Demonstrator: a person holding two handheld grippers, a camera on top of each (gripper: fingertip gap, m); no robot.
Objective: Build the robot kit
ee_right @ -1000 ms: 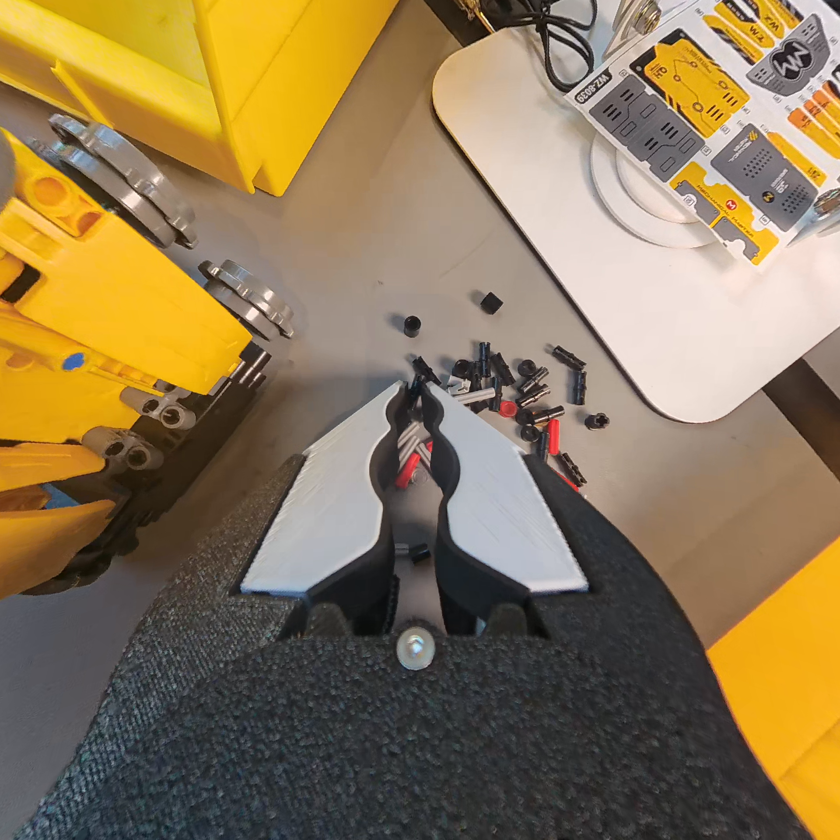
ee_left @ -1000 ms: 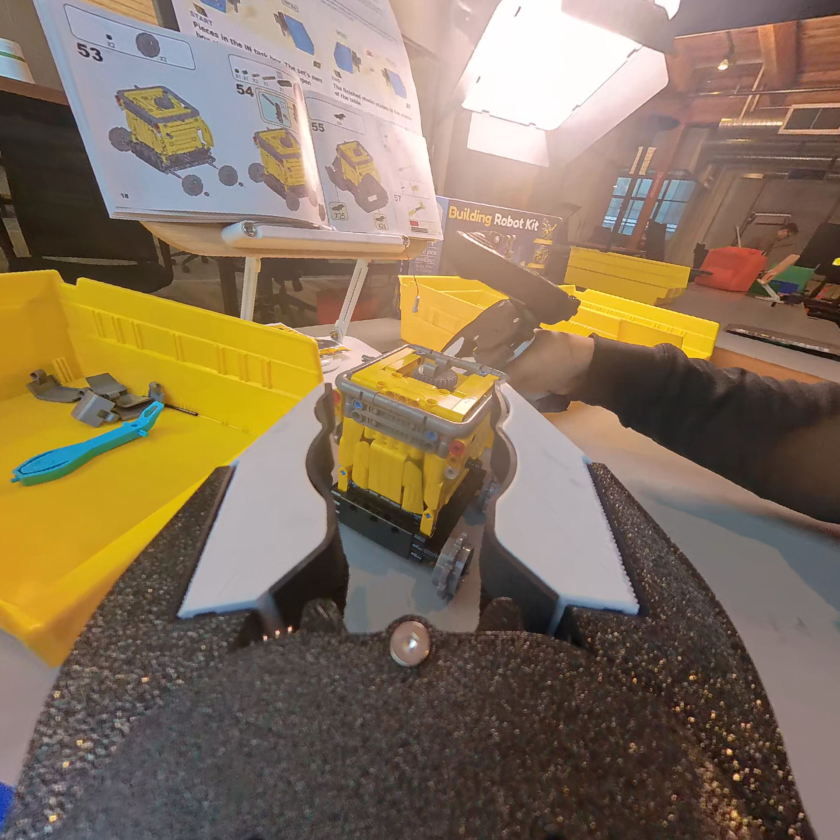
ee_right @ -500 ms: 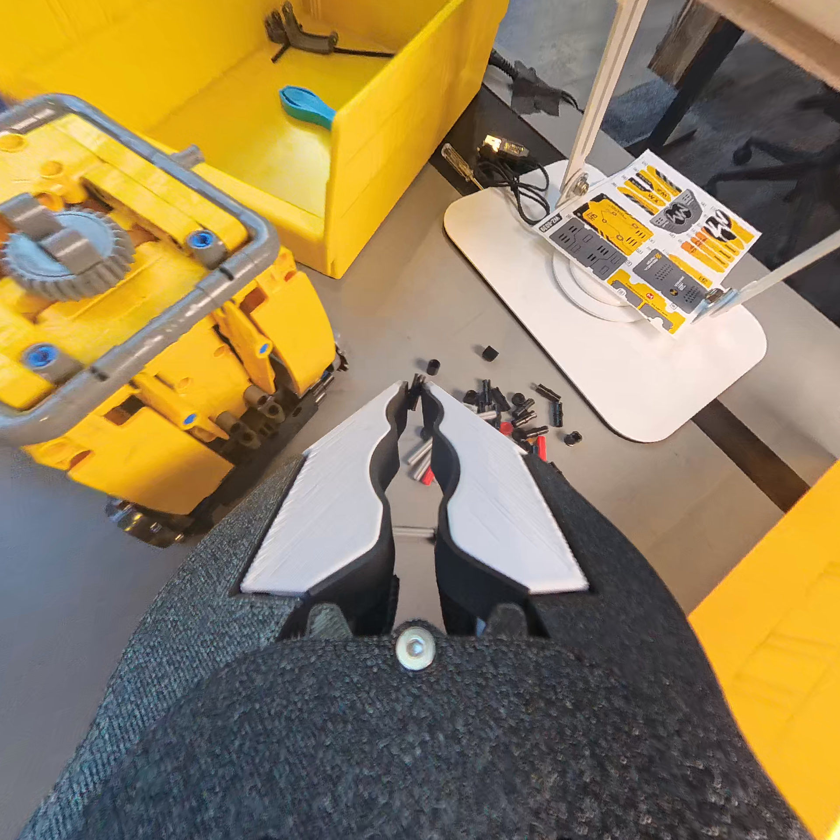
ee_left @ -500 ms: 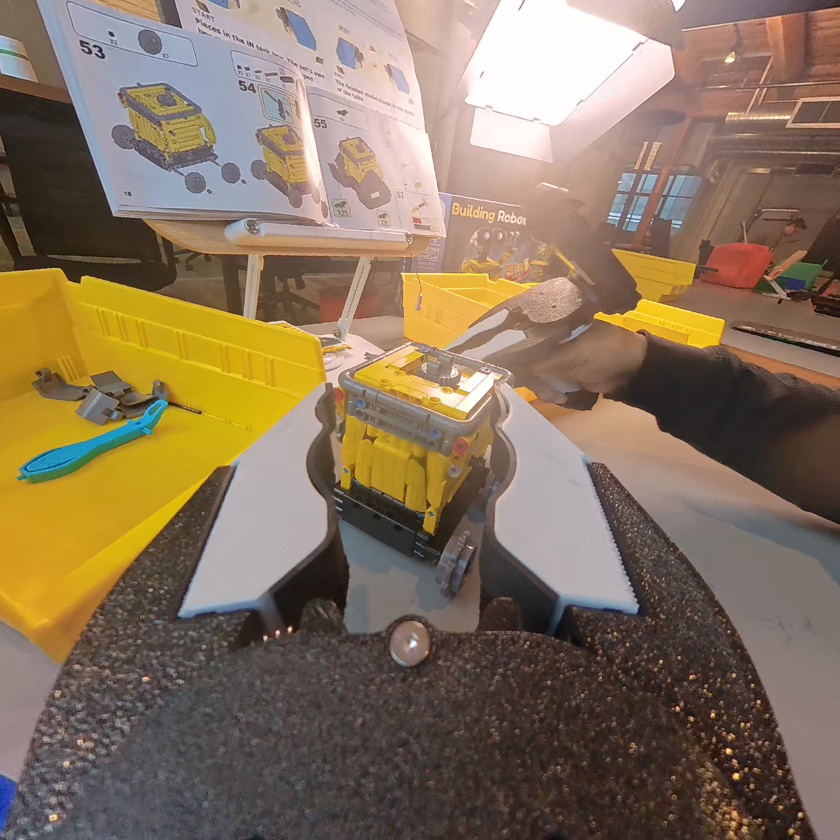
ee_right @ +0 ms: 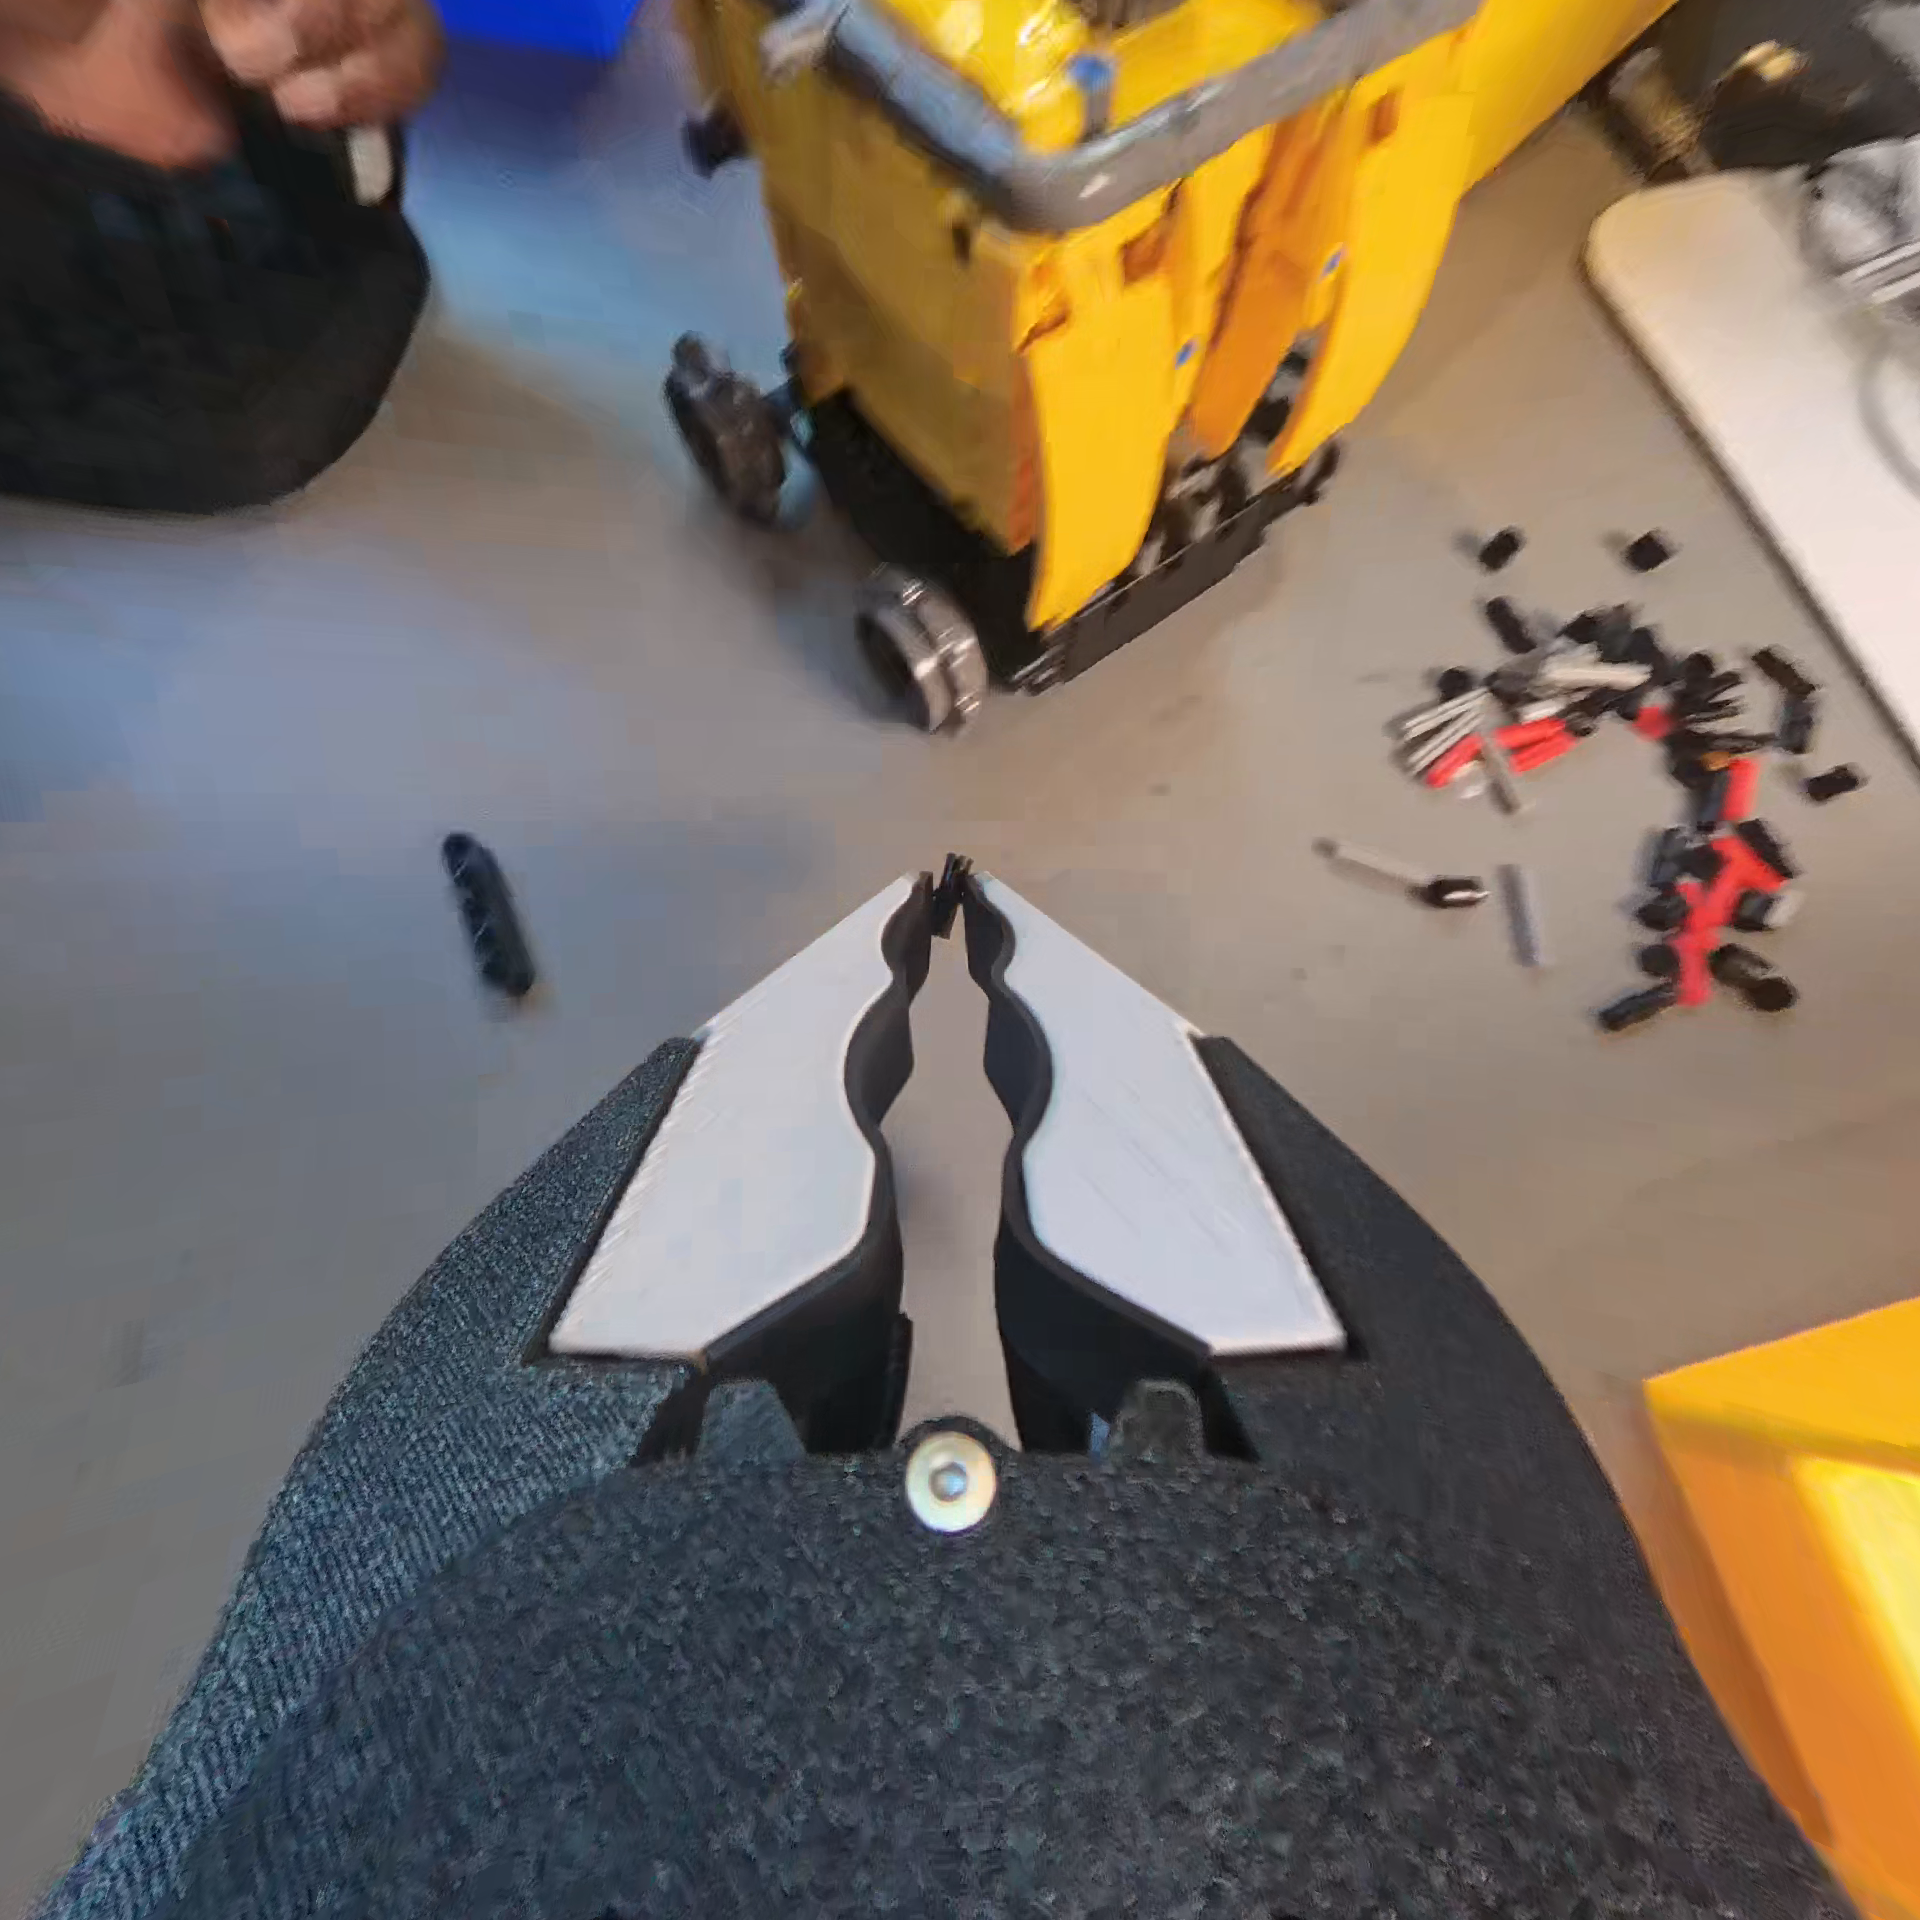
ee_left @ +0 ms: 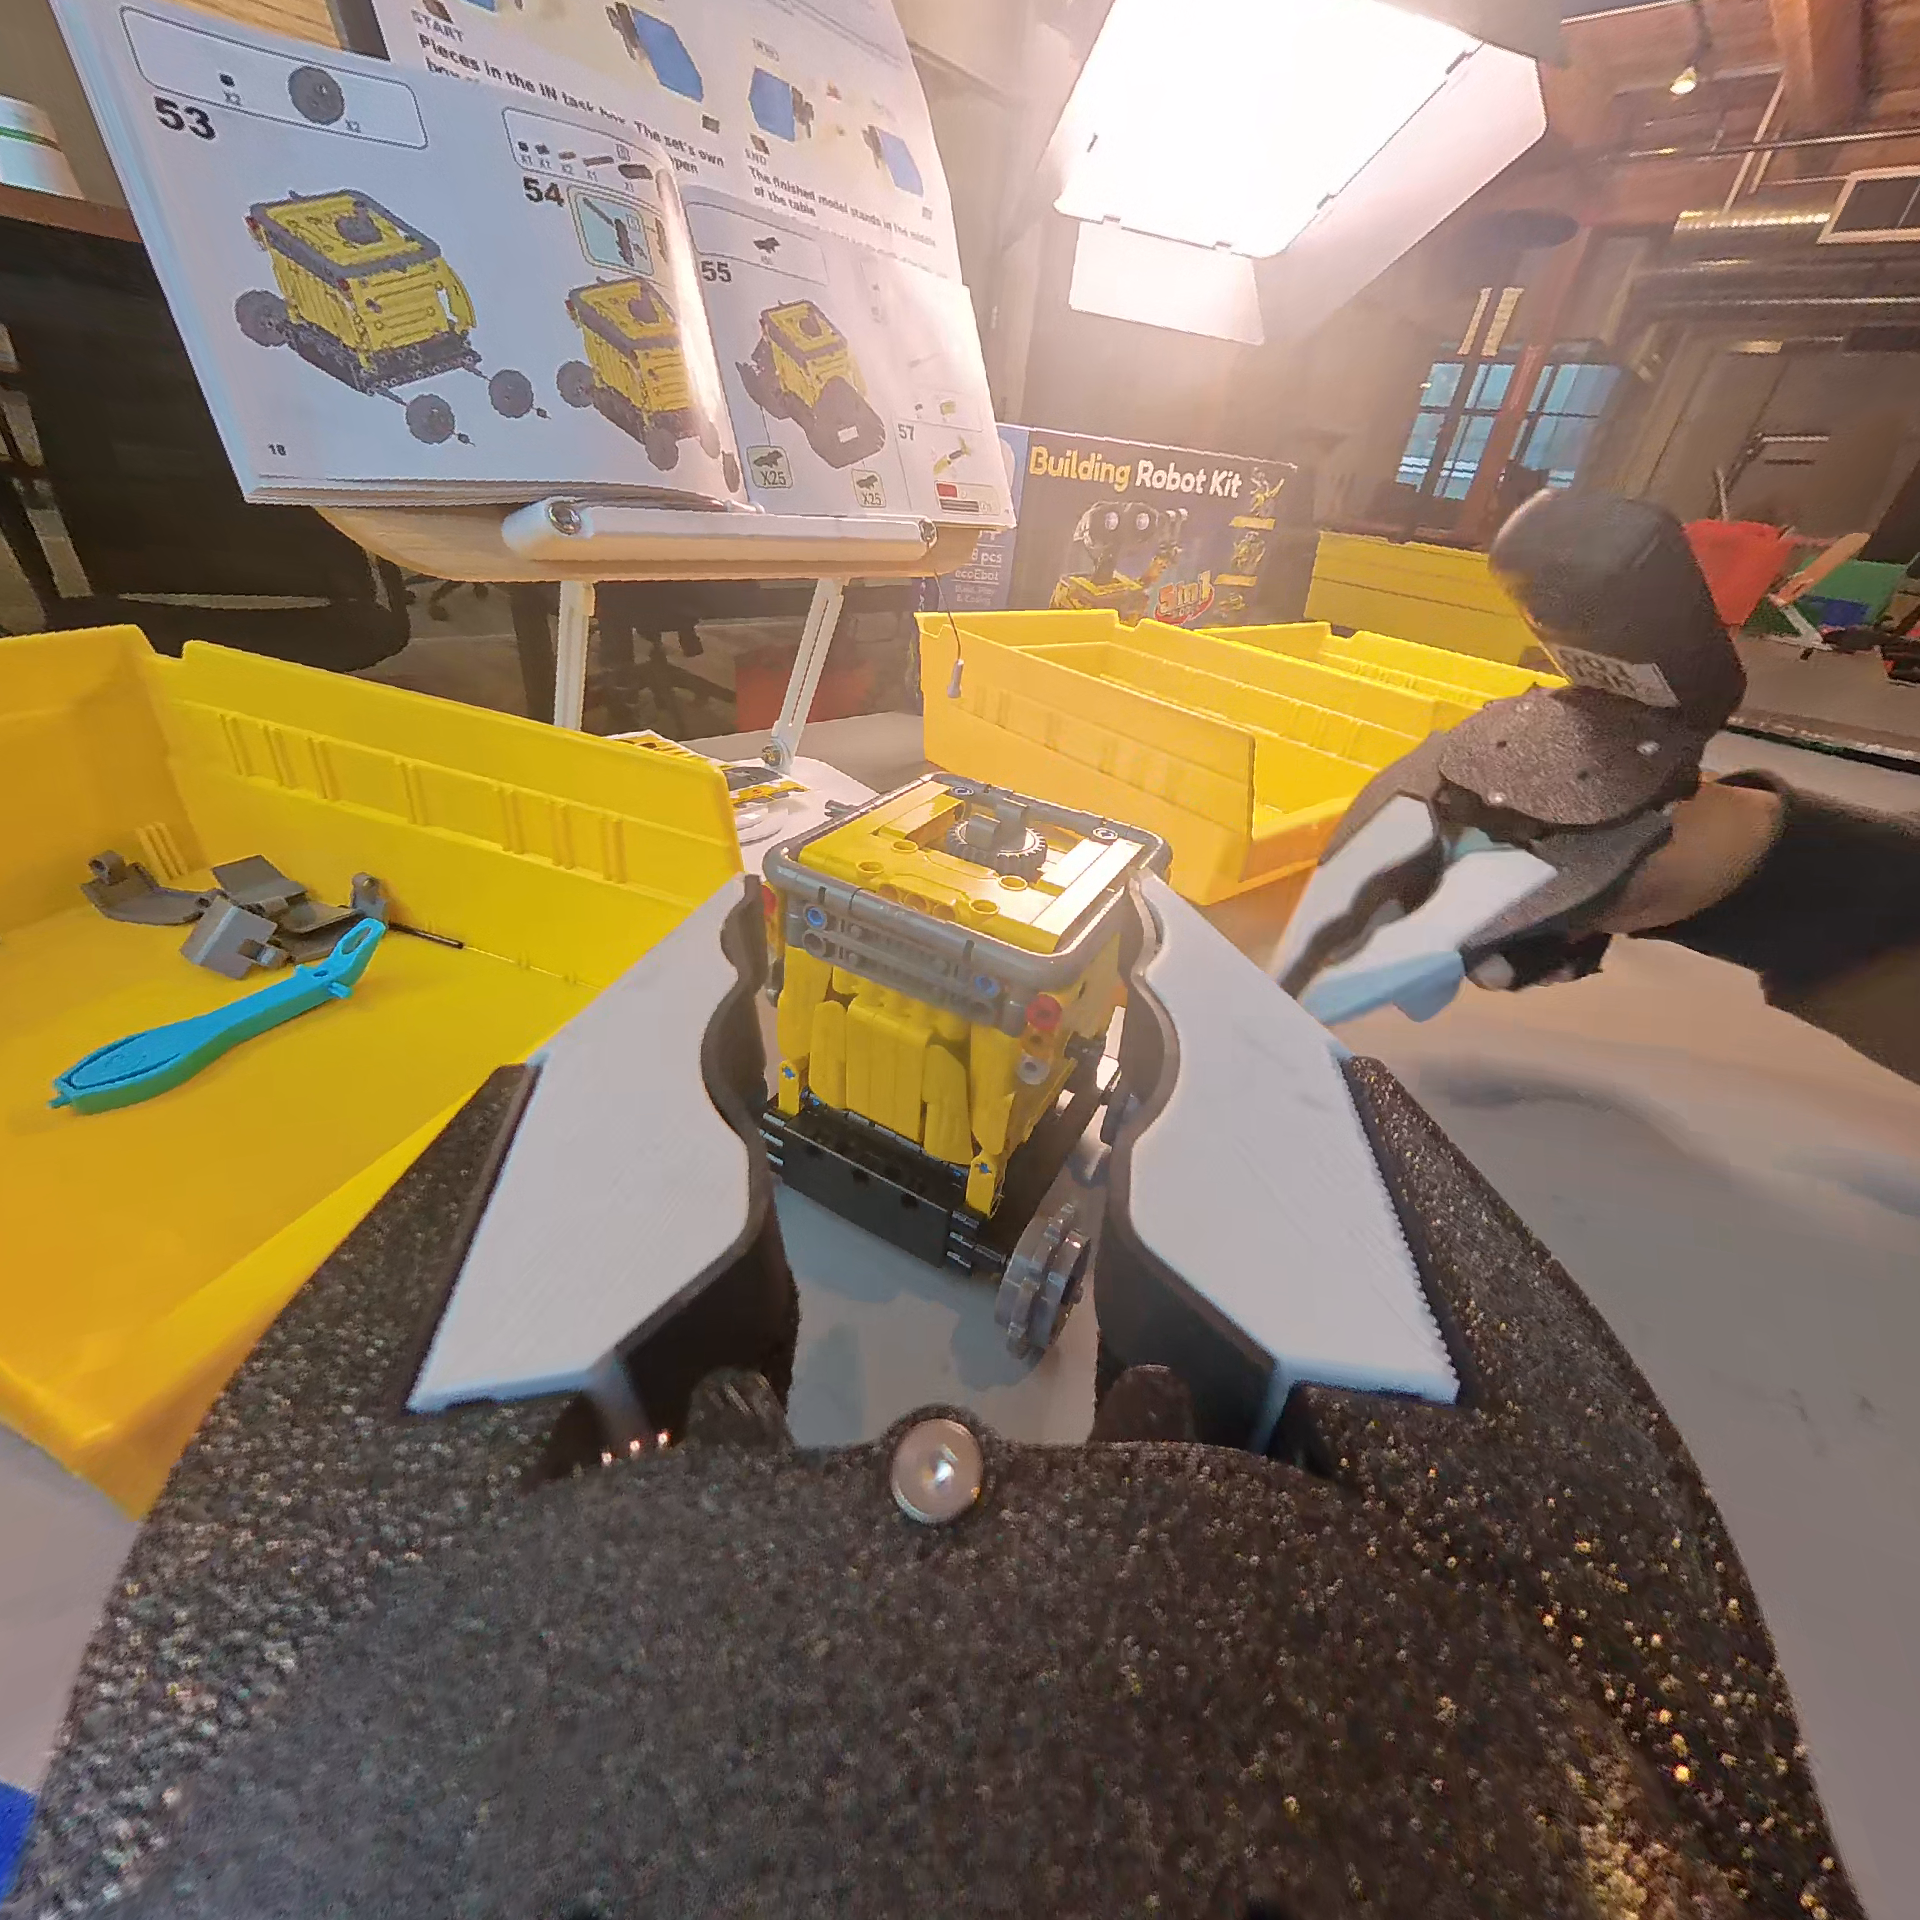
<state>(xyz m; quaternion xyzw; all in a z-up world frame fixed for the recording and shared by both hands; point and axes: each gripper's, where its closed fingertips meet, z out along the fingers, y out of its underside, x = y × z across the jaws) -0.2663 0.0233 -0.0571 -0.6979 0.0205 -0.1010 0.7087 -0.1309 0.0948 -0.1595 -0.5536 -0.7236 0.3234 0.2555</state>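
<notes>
The left claw [ee_left: 940, 966] stands spread wide around a yellow brick-built model [ee_left: 940, 977], one finger at each flank; whether the pads actually press on it is hard to tell from this angle. The model sits upright on the grey counter [ee_left: 1662, 1195], with a grey frame round its top, a grey gear [ee_left: 992, 831] in the middle of the top and a grey toothed wheel [ee_left: 1042, 1288] at its near right corner.

To the left, an open yellow bin [ee_left: 312, 1091] holds a teal tool [ee_left: 208, 1029] and some grey parts [ee_left: 229, 909]. Behind the model an instruction booklet [ee_left: 520, 260] rests on a stand, and more yellow bins [ee_left: 1195, 727] lie far right.

The right claw [ee_right: 943, 899] is nearly closed, pinching a tiny black piece [ee_right: 948, 891] at its tips, above the bare counter just near of the model. A heap of black, red and grey pins [ee_right: 1621, 790] lies to its right, and a short black beam [ee_right: 488, 914] lies to its left.
</notes>
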